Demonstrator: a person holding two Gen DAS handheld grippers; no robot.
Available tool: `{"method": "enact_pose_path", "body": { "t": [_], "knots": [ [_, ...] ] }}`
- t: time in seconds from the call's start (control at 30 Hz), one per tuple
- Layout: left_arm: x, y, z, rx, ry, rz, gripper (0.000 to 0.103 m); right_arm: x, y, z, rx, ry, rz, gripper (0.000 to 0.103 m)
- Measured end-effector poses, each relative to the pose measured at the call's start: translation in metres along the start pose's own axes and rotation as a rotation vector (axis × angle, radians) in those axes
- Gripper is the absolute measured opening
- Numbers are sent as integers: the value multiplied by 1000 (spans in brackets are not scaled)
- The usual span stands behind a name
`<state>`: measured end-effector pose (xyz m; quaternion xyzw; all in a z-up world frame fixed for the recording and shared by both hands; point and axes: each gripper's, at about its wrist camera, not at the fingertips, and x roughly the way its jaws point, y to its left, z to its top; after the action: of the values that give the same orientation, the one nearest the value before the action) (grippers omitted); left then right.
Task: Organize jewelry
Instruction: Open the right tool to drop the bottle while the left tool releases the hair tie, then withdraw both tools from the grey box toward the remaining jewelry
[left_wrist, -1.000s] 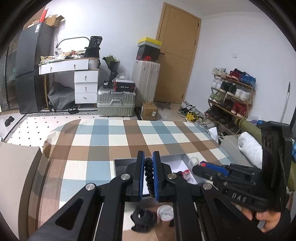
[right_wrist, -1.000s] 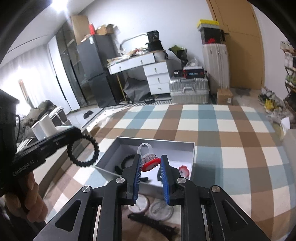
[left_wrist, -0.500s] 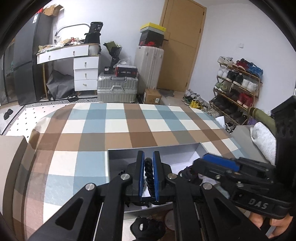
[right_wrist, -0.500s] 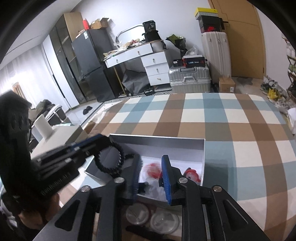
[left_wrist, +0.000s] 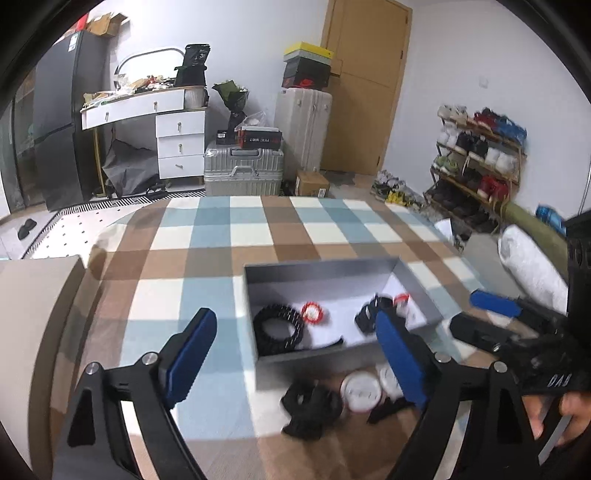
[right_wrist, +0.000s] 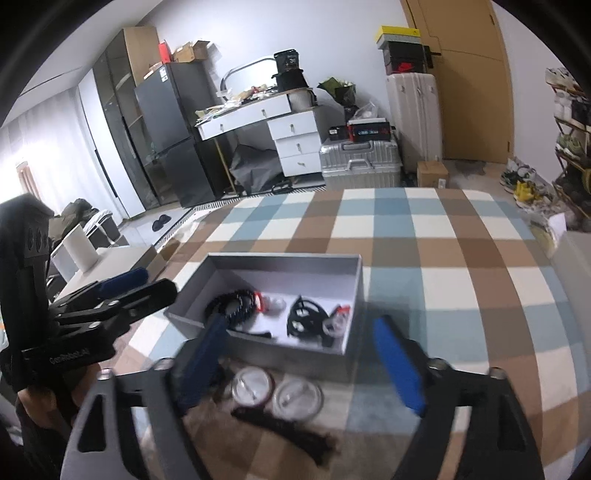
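- Left wrist view: the left gripper (left_wrist: 291, 354) stands wide with nothing between its blue pads; its jaws have just been opening, where half a second ago they pinched the black beaded bracelet (left_wrist: 279, 329)
- That bracelet now lies flat in the near left corner of the open grey cardboard box (left_wrist: 321, 275), just beside a small red-rimmed round piece (left_wrist: 312, 313)
- Dark tangled jewelry (left_wrist: 369, 314) lies towards the box's right side
- The box sits on a bed with a blue, brown and white checked cover (left_wrist: 236, 236); two round clear lids (left_wrist: 360, 389) and a black clump (left_wrist: 310, 404) lie in front of it
- Right wrist view: the right gripper (right_wrist: 306, 356) is also wide and empty, its jaws have just been opening; the red piece it held earlier is out of them
- Inside the box (right_wrist: 351, 291) the bracelet (right_wrist: 231, 308) lies at the left, a red-and-clear piece (right_wrist: 267, 302) touching it
- The left gripper (right_wrist: 147, 286) hovers beside the box's left wall
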<state>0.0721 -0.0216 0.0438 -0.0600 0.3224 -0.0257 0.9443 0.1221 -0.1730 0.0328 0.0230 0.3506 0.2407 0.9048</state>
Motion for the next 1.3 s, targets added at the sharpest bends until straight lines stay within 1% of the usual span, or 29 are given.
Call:
{"method": "enact_pose_path", "body": {
  "t": [0.03,0.07,0.1,0.2,0.4,0.5,0.6,0.63,0.7,0.8,0.87,1.03,1.3],
  "knots": [
    [-2,0,-3,7,6,12,92,-2,0,-2,0,2,-3,96],
    [-3,0,-6,12,11,22,98,-4,-1,-6,2,9,-10,98],
    [-5,1,-9,14,12,27,102,-5,-2,-9,3,20,-15,100],
    [-9,3,-16,13,21,34,102,-6,-2,-19,8,56,-21,103],
    [-13,9,-29,-2,68,54,102,-4,3,-35,4,97,-6,103],
    [-15,9,-35,0,82,65,102,0,4,-37,-6,125,-9,103],
    [-15,11,-42,-8,87,56,102,2,7,-39,-12,141,-6,103],
    [-12,10,-41,3,103,60,102,3,8,-40,-17,148,-6,103],
    [-12,11,-43,6,101,75,102,4,11,-43,-29,159,-1,103],
    [-9,12,-45,5,117,66,102,6,13,-47,-40,178,2,103],
    [-9,13,-47,6,119,80,102,8,14,-50,-40,191,-2,103],
    [-10,15,-52,-1,131,75,102,18,15,-57,-32,234,-11,103],
    [-12,24,-57,-17,145,89,102,33,25,-65,-42,283,-31,103]
  ]
}}
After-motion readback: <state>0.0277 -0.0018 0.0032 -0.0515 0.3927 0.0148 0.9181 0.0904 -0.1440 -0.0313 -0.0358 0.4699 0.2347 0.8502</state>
